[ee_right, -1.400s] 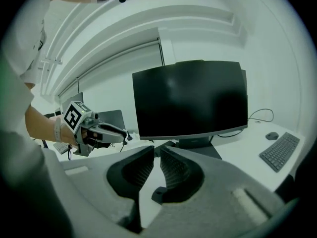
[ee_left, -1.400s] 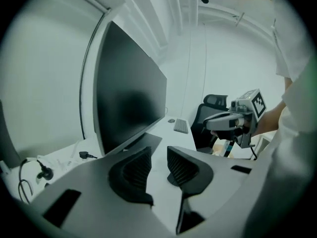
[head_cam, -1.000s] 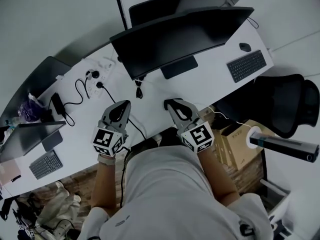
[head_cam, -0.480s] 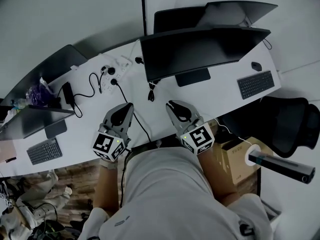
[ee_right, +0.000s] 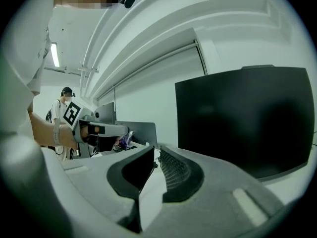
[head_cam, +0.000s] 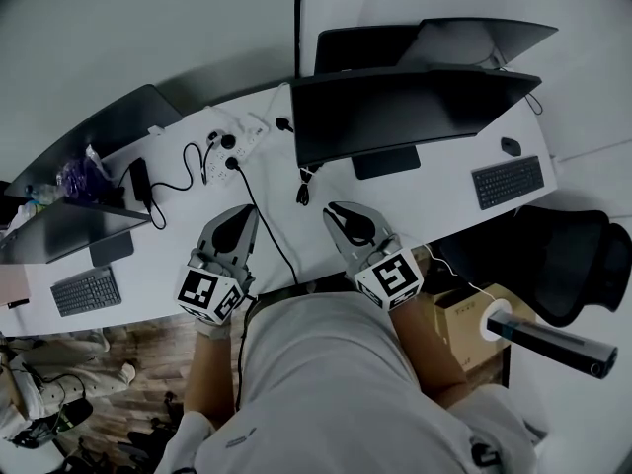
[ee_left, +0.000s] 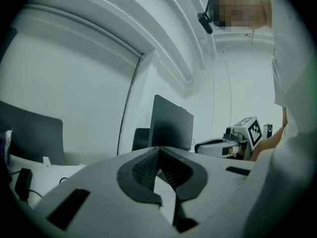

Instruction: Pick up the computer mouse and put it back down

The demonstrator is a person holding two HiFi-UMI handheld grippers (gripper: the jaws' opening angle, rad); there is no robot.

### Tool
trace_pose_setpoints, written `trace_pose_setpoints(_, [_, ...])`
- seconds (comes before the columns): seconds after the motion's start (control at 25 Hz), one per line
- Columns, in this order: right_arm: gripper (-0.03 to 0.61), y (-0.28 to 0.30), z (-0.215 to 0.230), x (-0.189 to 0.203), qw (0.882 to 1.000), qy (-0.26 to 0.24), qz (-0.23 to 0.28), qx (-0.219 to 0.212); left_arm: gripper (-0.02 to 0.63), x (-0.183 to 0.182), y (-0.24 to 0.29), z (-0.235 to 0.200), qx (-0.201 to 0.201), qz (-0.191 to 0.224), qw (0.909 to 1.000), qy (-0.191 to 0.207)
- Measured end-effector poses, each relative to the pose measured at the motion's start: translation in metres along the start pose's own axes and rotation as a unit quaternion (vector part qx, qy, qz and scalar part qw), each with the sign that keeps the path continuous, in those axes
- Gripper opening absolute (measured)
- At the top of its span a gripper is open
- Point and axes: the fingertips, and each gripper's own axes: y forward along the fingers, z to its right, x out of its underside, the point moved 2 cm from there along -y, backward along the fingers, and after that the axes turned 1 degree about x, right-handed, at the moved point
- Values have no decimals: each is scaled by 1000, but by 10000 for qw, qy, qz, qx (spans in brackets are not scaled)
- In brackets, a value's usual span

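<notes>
A small black computer mouse (head_cam: 511, 146) lies on the white desk (head_cam: 326, 181) at the far right, just beyond a black keyboard (head_cam: 508, 182). Both grippers hover over the desk's near edge, side by side in front of the person and far from the mouse. My left gripper (head_cam: 249, 208) is shut with nothing in it; its pads meet in the left gripper view (ee_left: 158, 148). My right gripper (head_cam: 333, 207) also looks shut and empty, its pads almost touching in the right gripper view (ee_right: 155, 150). Each gripper shows in the other's view.
A wide dark monitor (head_cam: 415, 112) stands mid-desk, another screen (head_cam: 395, 42) behind it. A power strip (head_cam: 229, 141) with black cables lies at the left, then a laptop (head_cam: 59, 230) and small keyboard (head_cam: 87, 291). An office chair (head_cam: 568, 260) and cardboard box (head_cam: 464, 314) stand at the right.
The head view has swung, so the desk, monitors and mouse now sit lower and further right in the picture. Both grippers stay shut over the desk's near edge.
</notes>
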Motion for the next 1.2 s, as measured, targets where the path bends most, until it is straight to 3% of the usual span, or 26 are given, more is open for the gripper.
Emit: trace_pose_setpoints(1.2, [25, -2, 10, 1, 9999, -117, -73, -60, 2, 10, 15, 8, 124, -240, 9996, 21])
